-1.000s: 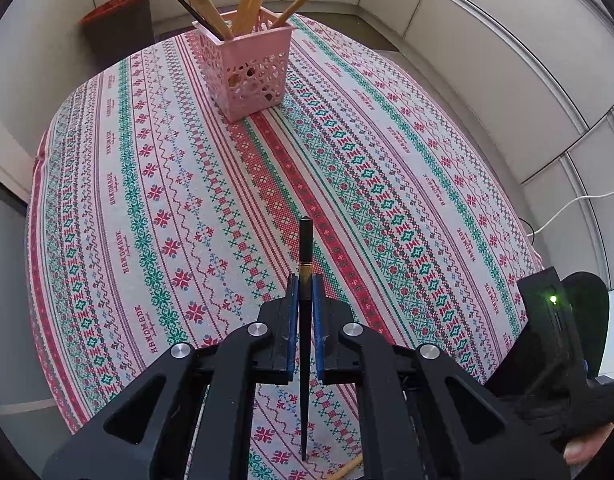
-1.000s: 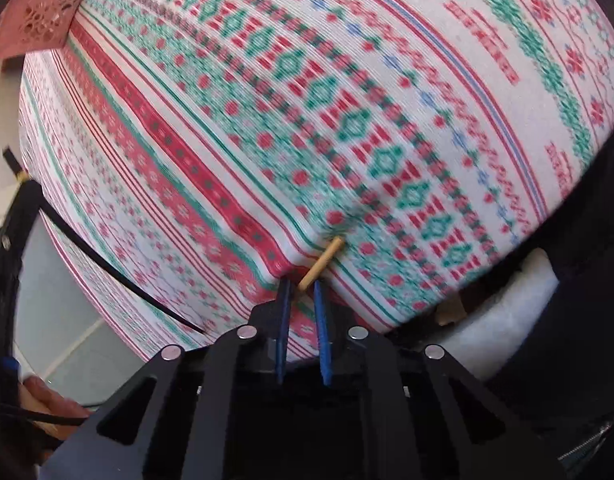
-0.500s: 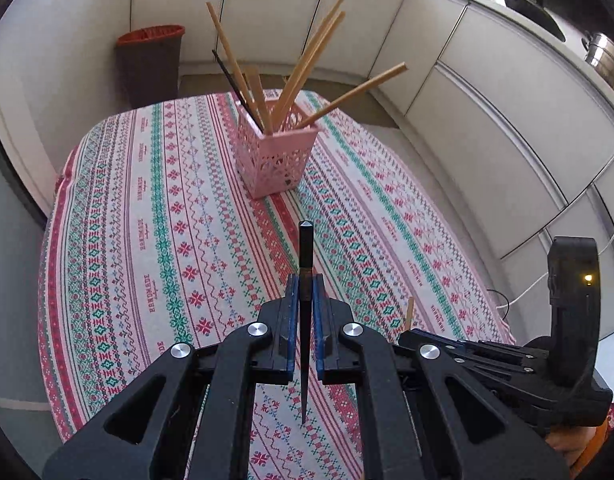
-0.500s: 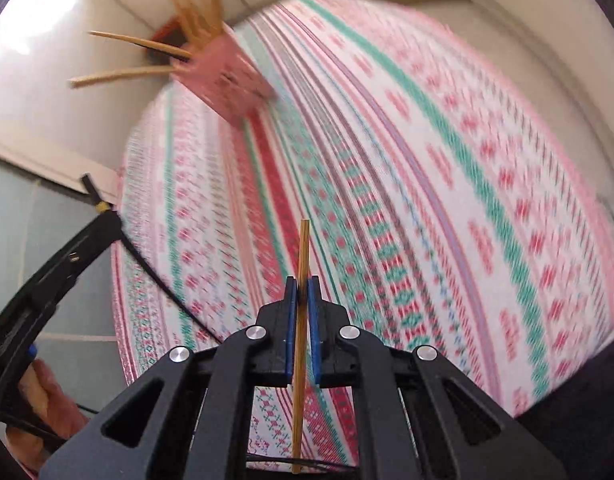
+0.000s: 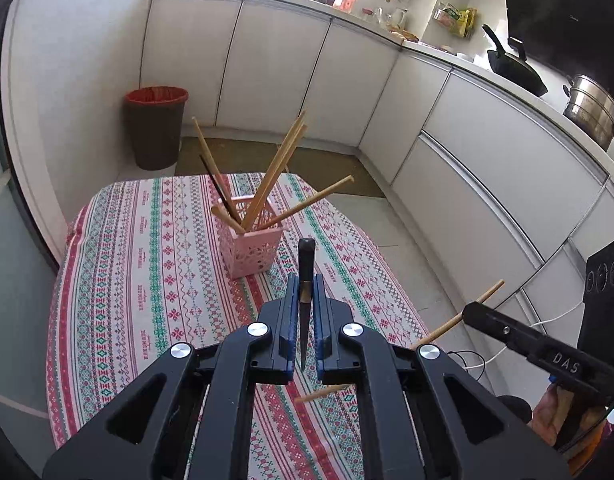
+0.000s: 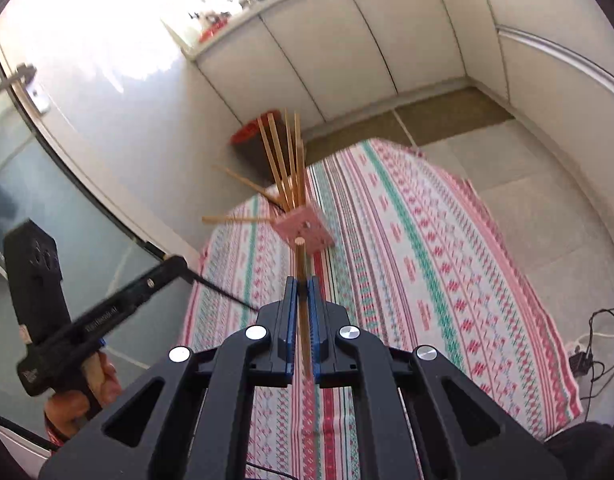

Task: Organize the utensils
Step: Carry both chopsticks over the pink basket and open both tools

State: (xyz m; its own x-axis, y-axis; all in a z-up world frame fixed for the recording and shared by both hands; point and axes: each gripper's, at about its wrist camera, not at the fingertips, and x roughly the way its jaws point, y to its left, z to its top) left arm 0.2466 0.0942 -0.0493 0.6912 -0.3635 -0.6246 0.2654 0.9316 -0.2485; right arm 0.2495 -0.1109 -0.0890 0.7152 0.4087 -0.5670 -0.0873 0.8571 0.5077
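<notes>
my left gripper (image 5: 304, 300) is clamped on the black chopstick (image 5: 306, 280), my right gripper (image 6: 302, 304) on the wooden chopstick (image 6: 301, 280); both go next into the pink basket (image 5: 249, 250) near the table's far edge.

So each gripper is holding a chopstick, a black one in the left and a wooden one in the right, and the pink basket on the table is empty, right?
Not quite: the pink basket already holds several chopsticks, as the left wrist view shows. The rest stands: left gripper clamps the black chopstick, right gripper the wooden chopstick.
</notes>
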